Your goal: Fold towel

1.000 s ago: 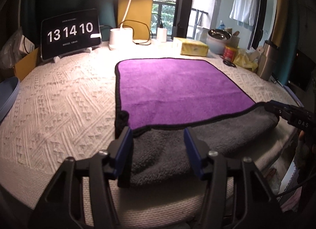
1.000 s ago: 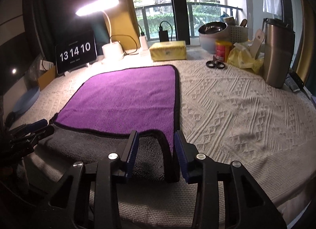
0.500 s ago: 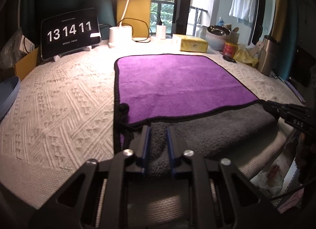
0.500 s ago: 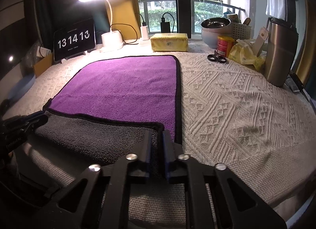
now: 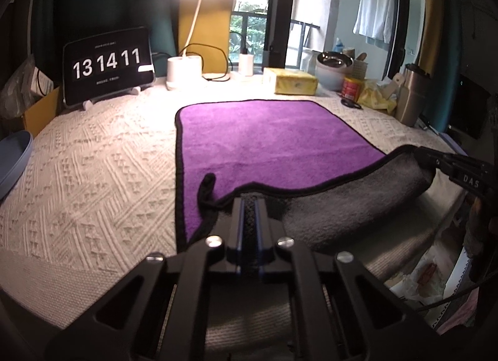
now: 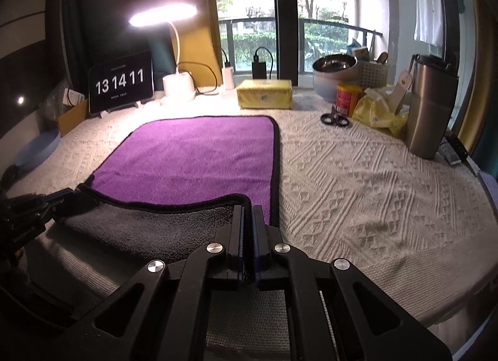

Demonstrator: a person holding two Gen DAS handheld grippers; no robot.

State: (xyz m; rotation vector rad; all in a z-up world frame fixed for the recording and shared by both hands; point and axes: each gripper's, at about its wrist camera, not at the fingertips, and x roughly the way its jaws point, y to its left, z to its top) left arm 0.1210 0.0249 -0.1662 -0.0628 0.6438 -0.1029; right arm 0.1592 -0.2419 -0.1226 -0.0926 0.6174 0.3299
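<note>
A purple towel (image 5: 267, 140) with a grey underside and black edging lies on the white textured tablecloth; it also shows in the right wrist view (image 6: 193, 155). Its near edge is turned over and lifted, grey side (image 5: 342, 205) up. My left gripper (image 5: 249, 205) is shut on the near left corner. My right gripper (image 6: 247, 211) is shut on the near right corner. Each gripper shows at the side of the other's view, the right one (image 5: 451, 168) and the left one (image 6: 40, 205).
At the back stand a clock tablet (image 5: 107, 65), a lit desk lamp (image 5: 183, 71), a yellow box (image 6: 264, 93), a metal bowl (image 6: 334, 65), a red can (image 6: 347, 99), scissors (image 6: 334, 119) and a steel tumbler (image 6: 431, 105). A blue dish (image 5: 12, 161) lies left.
Both grippers closed on the towel's near corners and lifted them. The near edge now rises off the table and has moved a little toward the far side.
</note>
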